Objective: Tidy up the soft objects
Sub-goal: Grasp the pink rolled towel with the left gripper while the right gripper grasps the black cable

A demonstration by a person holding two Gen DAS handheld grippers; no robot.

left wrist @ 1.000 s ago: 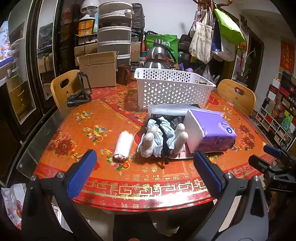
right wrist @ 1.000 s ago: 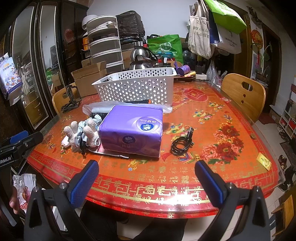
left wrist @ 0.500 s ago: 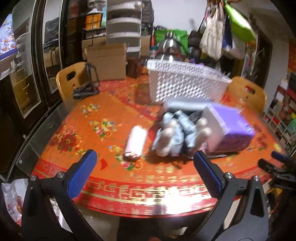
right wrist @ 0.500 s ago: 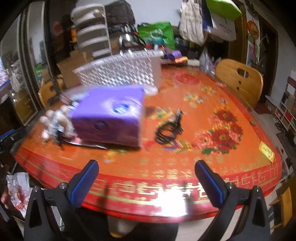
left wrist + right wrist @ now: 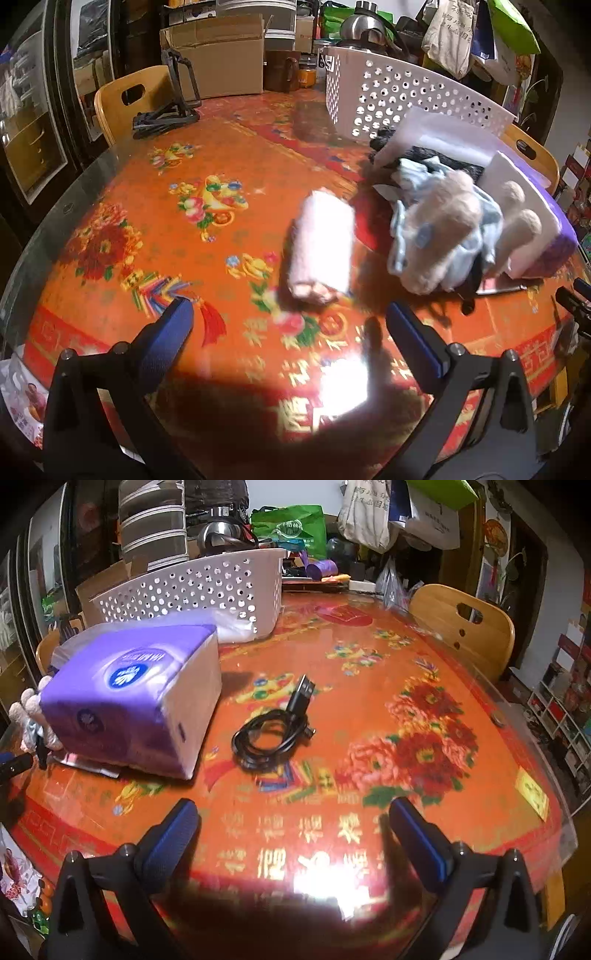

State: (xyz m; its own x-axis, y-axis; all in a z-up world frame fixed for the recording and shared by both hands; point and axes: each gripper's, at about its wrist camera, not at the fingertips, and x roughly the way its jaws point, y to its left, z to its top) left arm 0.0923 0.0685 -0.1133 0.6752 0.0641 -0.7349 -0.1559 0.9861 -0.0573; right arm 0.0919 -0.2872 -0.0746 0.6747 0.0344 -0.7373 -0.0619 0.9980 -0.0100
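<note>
A rolled pink towel (image 5: 320, 245) lies on the red floral table (image 5: 166, 236). Right of it lies a plush toy in pale blue clothes (image 5: 445, 236), then a purple tissue pack (image 5: 532, 221) that also shows in the right wrist view (image 5: 129, 698). A white perforated basket (image 5: 402, 98) stands behind them and shows in the right wrist view (image 5: 192, 587). My left gripper (image 5: 290, 336) is open and empty, just short of the towel. My right gripper (image 5: 291, 832) is open and empty over the table's front edge, short of a coiled black cable (image 5: 275, 734).
A clear bag of dark cloth (image 5: 439, 147) lies between the plush toy and the basket. A cardboard box (image 5: 218, 59), a brown mug (image 5: 282, 70) and a black stand (image 5: 170, 107) sit at the back. Wooden chairs (image 5: 465, 627) stand around the table.
Both grippers have moved forward and down over the table. The towel and plush toy now loom larger before the left one, the cable and tissue pack before the right. Nothing was grasped.
</note>
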